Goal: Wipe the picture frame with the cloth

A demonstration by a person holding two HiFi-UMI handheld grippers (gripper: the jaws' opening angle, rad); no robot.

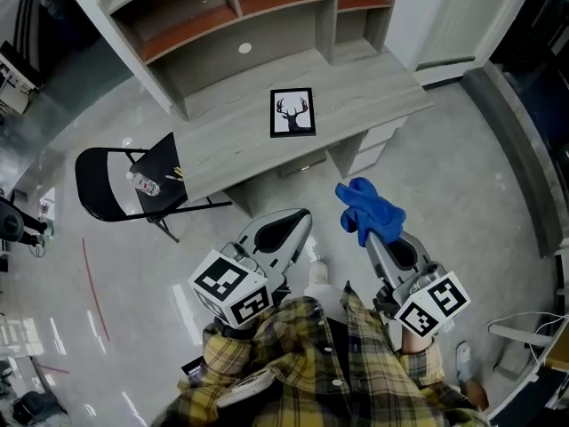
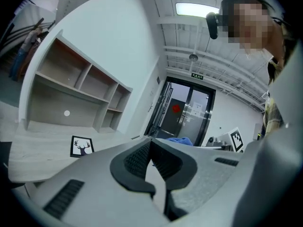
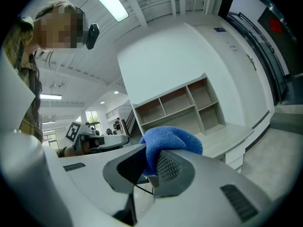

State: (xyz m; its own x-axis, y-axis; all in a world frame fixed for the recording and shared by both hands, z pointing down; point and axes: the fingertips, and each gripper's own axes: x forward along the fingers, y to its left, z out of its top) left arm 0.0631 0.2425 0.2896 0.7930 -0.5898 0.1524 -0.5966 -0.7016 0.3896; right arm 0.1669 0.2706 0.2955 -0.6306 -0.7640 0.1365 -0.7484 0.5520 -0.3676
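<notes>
The right gripper (image 3: 149, 165) pinches a crumpled blue cloth (image 1: 367, 207) that bulges past its tips. Beside it, the left gripper (image 2: 150, 144) is closed and empty. Well ahead of both, the black picture frame (image 1: 292, 112), a deer silhouette on white, lies flat on the grey desk (image 1: 373, 87).

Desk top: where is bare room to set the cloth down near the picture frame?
The desk is bare on both sides of the picture frame: left toward the chair-side corner, right to its edge, plus the front strip. The chair is crowded: a black item and a bottle lie there.
</notes>
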